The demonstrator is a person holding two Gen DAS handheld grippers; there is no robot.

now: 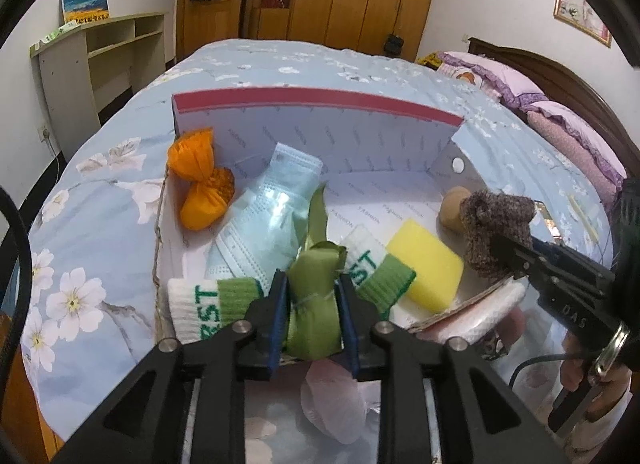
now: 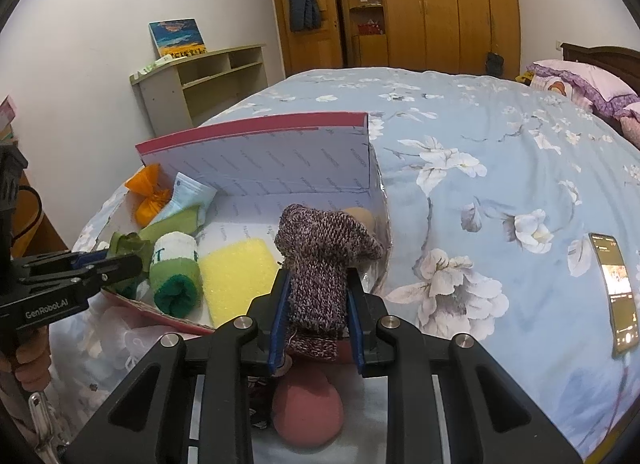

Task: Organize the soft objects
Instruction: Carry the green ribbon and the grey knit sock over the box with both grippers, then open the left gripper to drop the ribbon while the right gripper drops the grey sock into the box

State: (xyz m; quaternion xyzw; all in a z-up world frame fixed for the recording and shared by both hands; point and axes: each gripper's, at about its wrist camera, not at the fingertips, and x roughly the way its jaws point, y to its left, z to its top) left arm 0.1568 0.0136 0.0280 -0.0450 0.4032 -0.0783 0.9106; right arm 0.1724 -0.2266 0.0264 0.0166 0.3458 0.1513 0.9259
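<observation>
Green cloth bundle (image 1: pixel 314 296), pinched in your left tool (image 1: pixel 313 306), hangs over the near edge of the open box (image 1: pixel 320 103); knitted sock (image 2: pixel 320 276), clamped in your right tool (image 2: pixel 318 316), hovers over its near right corner. Carry each past the rim before releasing, clear of the yellow sponge (image 1: pixel 426 270).

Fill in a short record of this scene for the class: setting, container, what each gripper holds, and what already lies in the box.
setting: bed with blue floral cover
container: open cardboard box
left gripper: fingers shut on green fabric bundle
right gripper: fingers shut on knitted brown item
in box: orange bundle, face masks, yellow sponge, rolled white-green socks
beside box: phone on the cover
</observation>
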